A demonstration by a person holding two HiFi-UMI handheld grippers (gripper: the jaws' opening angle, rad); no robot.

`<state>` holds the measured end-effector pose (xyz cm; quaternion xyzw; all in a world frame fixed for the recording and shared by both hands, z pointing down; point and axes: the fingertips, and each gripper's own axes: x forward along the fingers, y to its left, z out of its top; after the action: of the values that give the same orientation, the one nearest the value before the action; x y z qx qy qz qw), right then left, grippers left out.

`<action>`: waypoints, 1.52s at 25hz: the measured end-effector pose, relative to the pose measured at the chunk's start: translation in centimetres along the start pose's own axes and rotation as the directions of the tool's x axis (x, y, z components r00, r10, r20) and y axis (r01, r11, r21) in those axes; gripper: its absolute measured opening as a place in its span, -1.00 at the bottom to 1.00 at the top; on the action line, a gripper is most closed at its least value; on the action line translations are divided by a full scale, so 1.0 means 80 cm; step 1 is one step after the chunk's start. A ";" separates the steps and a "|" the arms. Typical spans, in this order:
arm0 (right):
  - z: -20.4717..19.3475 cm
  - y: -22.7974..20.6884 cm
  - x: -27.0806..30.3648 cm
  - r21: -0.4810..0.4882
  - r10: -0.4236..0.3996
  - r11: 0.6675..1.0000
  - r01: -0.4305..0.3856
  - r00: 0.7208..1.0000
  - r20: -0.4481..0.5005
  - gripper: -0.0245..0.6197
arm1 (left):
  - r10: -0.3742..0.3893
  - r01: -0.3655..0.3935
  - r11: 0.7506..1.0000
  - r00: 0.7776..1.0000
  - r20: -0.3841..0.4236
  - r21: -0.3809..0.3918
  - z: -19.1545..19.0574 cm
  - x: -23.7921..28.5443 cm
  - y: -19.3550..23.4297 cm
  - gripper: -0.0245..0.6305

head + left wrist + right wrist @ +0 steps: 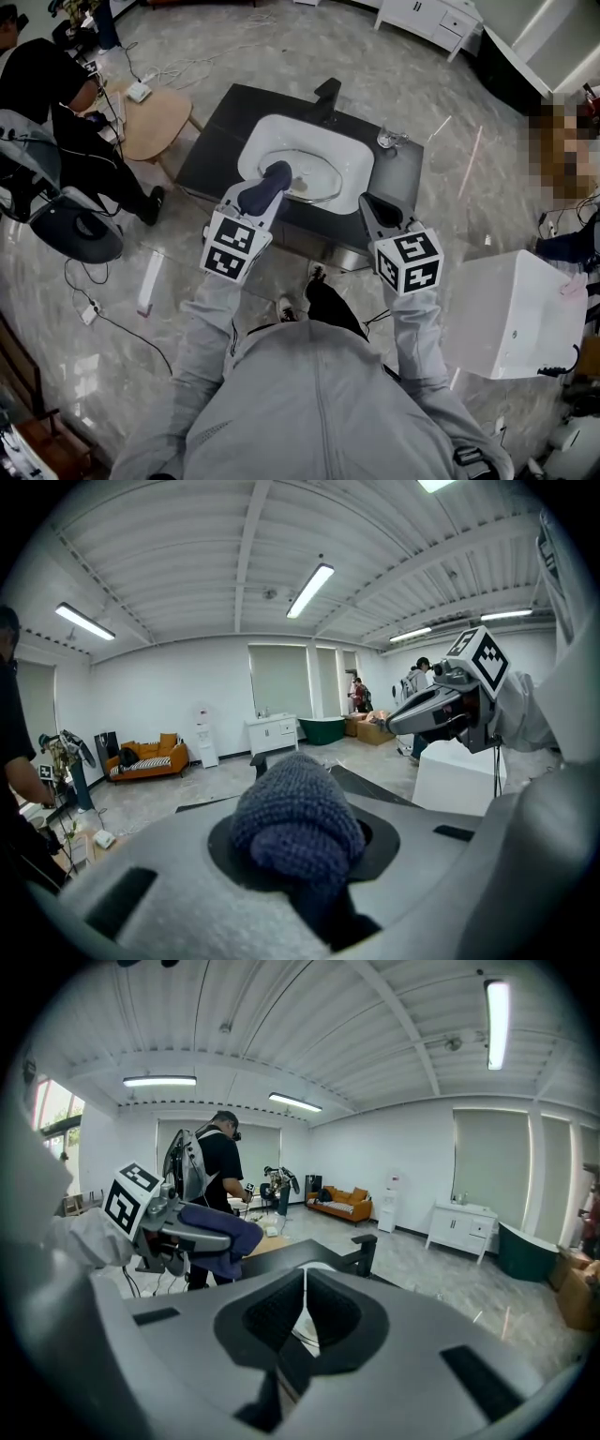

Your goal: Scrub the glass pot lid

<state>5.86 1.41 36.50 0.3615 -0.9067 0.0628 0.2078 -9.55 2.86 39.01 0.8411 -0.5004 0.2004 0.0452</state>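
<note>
A glass pot lid point(320, 178) lies in the white sink basin point(356, 159), seen in the head view. My left gripper point(262, 193) hangs over the basin's near left rim, shut on a dark blue knitted cloth point(269, 180) that bulges out past its tips. In the left gripper view the cloth point(298, 819) fills the jaws and hides the lid. My right gripper point(374, 206) is held above the counter's front edge, to the right of the basin. Its jaws are shut with nothing in them point(305, 1314). It also shows in the left gripper view point(433, 711).
The basin sits in a black counter point(211, 150) with a black faucet point(326, 94) at the back and a small glass point(387, 140) at the right. A white box point(514, 314) stands at my right. A round wooden table point(155, 122) and a seated person point(56, 103) are at the left.
</note>
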 end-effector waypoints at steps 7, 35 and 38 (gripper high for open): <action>0.006 -0.041 0.043 0.028 0.004 1.000 -0.004 1.000 -0.003 -0.83 | 0.007 -0.012 0.999 0.995 -0.099 -0.046 -0.025 0.058 0.039 -0.67; -0.084 -0.176 0.276 0.177 0.136 0.979 -0.100 0.969 -0.204 -0.83 | -0.215 0.289 0.956 0.815 -0.538 0.056 -0.218 0.357 0.111 -0.67; -0.096 -0.183 0.287 0.213 0.160 0.970 -0.116 0.967 -0.200 -0.83 | -0.188 0.290 0.953 0.797 -0.574 0.090 -0.234 0.376 0.116 -0.67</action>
<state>3.37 -21.72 52.63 0.3072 -0.8910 0.2066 0.2630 -10.42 -21.32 66.45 0.8026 -0.3351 0.4730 0.1412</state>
